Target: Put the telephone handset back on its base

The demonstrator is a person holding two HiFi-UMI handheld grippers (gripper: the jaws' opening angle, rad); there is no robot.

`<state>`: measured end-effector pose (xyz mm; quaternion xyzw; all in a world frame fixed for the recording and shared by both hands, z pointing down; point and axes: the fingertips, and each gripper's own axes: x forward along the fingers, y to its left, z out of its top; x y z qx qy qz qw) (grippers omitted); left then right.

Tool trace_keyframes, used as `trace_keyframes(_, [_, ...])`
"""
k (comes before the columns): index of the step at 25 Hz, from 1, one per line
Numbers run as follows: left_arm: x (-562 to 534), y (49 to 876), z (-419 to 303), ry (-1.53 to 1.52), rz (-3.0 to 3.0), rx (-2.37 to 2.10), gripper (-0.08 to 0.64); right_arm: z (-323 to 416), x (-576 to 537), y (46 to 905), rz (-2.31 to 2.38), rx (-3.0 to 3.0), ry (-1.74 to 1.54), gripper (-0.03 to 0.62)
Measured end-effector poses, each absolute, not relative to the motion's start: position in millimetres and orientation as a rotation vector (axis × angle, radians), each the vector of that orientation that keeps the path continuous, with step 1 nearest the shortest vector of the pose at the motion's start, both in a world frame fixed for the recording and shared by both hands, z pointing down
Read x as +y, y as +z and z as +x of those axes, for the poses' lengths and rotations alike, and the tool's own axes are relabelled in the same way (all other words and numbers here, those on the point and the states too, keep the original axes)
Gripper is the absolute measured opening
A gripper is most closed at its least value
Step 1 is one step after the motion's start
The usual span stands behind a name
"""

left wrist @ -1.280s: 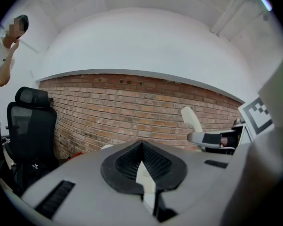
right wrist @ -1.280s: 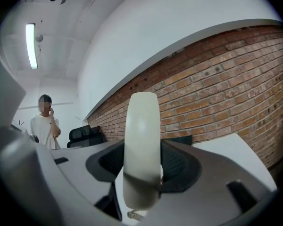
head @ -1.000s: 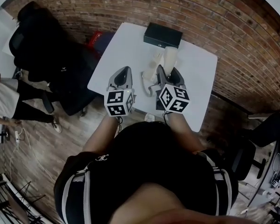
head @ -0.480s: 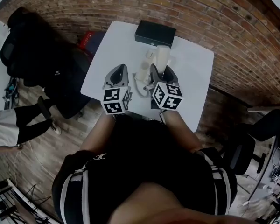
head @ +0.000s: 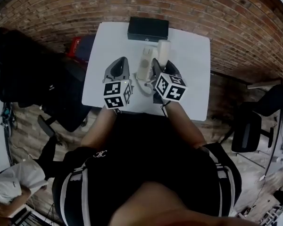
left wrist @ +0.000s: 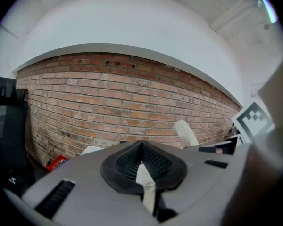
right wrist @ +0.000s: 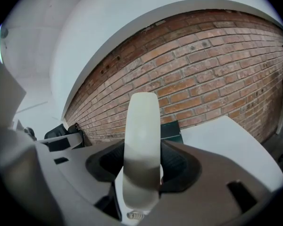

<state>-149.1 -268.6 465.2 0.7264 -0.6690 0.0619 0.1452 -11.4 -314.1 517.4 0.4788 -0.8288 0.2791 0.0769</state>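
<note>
Right gripper view: right tool (right wrist: 142, 169) clamps the cream handset (right wrist: 141, 126), which stands upright. Only the head view shows the base (head: 145, 62) on the surface (head: 193, 79), just left of the handset, with a black box (head: 148, 29) behind. Left tool (left wrist: 142, 166) is closed and empty. Base detail is too small to read.

On the white table (head: 193, 81), the right tool (head: 163, 68) grips the handset (head: 163, 51) — just beside its base (head: 144, 62).

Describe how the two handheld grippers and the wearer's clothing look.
Both the left gripper and right gripper are grey, tapered plastic shells with black ribbed pads. Each carries a white cube printed with black square markers. The person wears a black top with white stripes.
</note>
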Motion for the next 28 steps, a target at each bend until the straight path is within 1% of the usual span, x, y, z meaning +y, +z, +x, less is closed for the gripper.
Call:
trace_keyframes(5, [-274, 474, -171, 0.213, 2.185, -1.817, 0.000, -31, -315, 538, 1.556, -2.368, 0.897, 0.199])
trace_keyframes(17, [-281, 493, -238, 0.207, 2.251, -1.655, 0.000, -64, -327, 596, 1.704, -2.057, 0.859, 0.199])
trace_keyframes(28, [-289, 498, -261, 0.219, 2.259, -1.635, 0.000, -73, -346, 661, 1.662, -1.848, 0.847, 0.199])
